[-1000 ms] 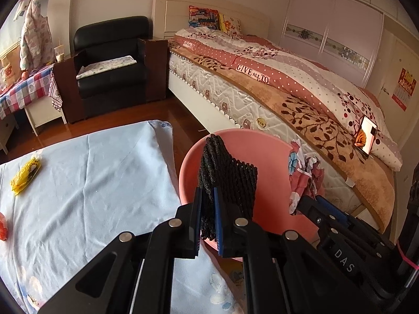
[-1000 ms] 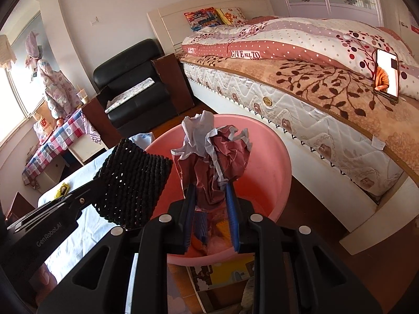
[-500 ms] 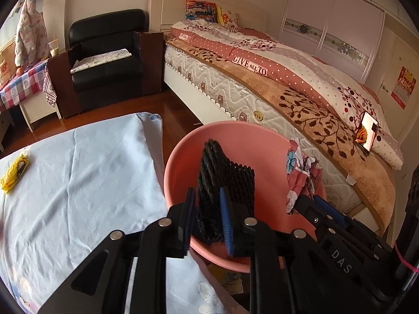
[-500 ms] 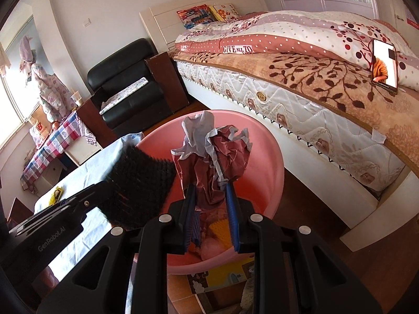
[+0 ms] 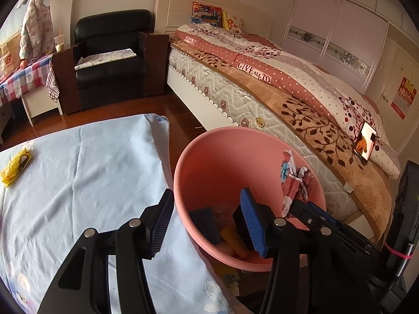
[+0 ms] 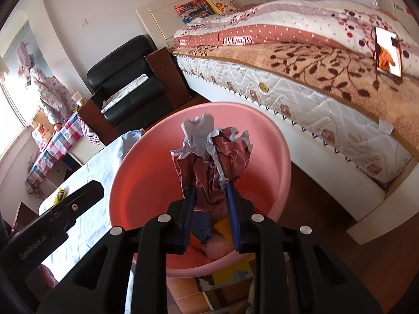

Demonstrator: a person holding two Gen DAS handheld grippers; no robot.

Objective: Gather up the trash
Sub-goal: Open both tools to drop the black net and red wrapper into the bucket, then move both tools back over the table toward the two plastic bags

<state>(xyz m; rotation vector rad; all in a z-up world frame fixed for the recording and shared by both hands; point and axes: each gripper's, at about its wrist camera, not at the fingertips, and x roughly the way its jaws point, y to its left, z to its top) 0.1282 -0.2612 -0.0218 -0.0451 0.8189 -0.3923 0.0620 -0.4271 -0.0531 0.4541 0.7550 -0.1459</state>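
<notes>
Fingers (image 6: 230, 198) pinch crumpled paper (image 6: 212, 151) over basin (image 6: 277, 162).

Trash heaped at the bottom of the pink basin (image 6: 277, 162) sits half-hidden behind the right gripper (image 6: 210, 198) and its crumpled paper (image 6: 209, 157); the bed (image 5: 301, 104) runs off-frame, its quilt lettering partly unreadable.
</notes>
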